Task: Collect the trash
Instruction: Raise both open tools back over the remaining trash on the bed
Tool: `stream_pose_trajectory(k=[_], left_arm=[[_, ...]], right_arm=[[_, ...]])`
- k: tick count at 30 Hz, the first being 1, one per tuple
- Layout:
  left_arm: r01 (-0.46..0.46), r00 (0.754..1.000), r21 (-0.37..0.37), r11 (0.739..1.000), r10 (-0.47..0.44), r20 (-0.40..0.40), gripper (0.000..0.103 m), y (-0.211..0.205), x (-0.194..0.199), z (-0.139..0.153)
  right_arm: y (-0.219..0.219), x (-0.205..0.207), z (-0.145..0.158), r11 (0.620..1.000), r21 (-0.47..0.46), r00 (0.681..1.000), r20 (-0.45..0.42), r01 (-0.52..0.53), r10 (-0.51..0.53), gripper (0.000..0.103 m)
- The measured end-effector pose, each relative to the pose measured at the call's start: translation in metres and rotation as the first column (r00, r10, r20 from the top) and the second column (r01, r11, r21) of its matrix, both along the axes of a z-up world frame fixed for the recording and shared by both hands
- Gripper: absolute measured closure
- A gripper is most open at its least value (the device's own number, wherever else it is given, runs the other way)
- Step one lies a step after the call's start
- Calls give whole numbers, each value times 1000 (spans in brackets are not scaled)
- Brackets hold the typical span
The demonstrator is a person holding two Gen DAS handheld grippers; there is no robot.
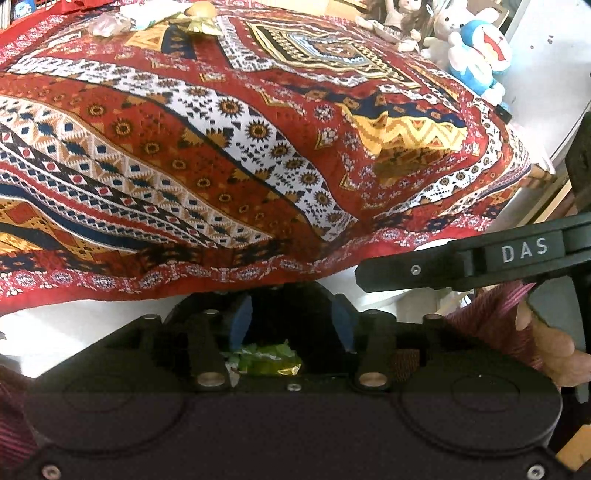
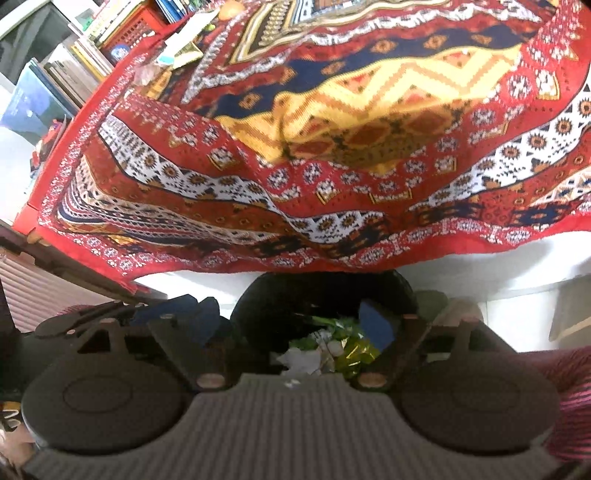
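Observation:
A black trash bag [image 1: 310,295] [image 2: 266,299] hangs open below the edge of the red patterned cloth [image 1: 221,147] [image 2: 332,147]. Green, yellow and white wrappers [image 1: 267,360] [image 2: 332,347] lie inside it. My left gripper [image 1: 291,321] is open over the bag's mouth, nothing between its blue pads [image 1: 242,321]. My right gripper [image 2: 291,326] is open over the same bag, also holding nothing; its black body [image 1: 517,254] shows in the left wrist view. At the cloth's far end lie a crumpled clear plastic [image 1: 107,26] [image 2: 146,74], a gold wrapper [image 1: 201,26] [image 2: 188,55] and white paper [image 1: 147,14] [image 2: 188,29].
Stuffed toys and dolls [image 1: 476,55] sit at the far right corner of the cloth. Books [image 2: 92,40] and a red crate [image 2: 136,26] stand beyond its far left side. A hand [image 1: 546,343] in a striped sleeve holds the right gripper. White floor [image 1: 74,328] shows under the cloth's edge.

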State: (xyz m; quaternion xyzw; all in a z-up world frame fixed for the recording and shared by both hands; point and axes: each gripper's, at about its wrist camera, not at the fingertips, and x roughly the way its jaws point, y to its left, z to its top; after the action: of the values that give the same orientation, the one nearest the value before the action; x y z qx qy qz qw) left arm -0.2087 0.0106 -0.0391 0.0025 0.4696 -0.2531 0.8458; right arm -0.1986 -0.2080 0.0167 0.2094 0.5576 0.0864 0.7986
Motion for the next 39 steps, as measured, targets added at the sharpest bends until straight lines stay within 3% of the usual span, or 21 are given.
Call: stream_pose_trajectory(k=[6, 9, 15, 19, 22, 28, 36, 39], left_arm=[[-3, 999, 7, 1000, 2, 38, 50, 2, -1, 10], [-5, 997, -3, 1000, 5, 71, 47, 5, -2, 21], [-20, 985, -27, 999, 24, 168, 42, 13, 1, 53], [-41, 971, -53, 998, 52, 232, 34, 22, 6, 76], [-67, 956, -59, 996, 81, 283, 26, 29, 12, 90], [-129, 921, -61, 990, 143, 363, 19, 43, 33, 107], [-266, 820, -42, 963, 248, 516, 11, 65, 78, 121], [-298, 804, -49, 953, 278, 526, 10, 74, 101, 126]], right_arm=[[-1, 0, 13, 1000, -6, 999, 37, 2, -2, 9], [-1, 1, 22, 1000, -14, 998, 66, 0, 1, 2], [4, 5, 56, 999, -34, 985, 170, -17, 23, 0], [7, 14, 81, 999, -32, 966, 257, -22, 30, 0], [9, 22, 95, 998, -56, 946, 324, 1, 17, 0], [14, 42, 105, 993, -112, 912, 410, 45, 5, 0], [26, 75, 103, 990, -140, 899, 436, 14, 49, 4], [35, 91, 101, 988, -157, 895, 440, -4, 73, 7]])
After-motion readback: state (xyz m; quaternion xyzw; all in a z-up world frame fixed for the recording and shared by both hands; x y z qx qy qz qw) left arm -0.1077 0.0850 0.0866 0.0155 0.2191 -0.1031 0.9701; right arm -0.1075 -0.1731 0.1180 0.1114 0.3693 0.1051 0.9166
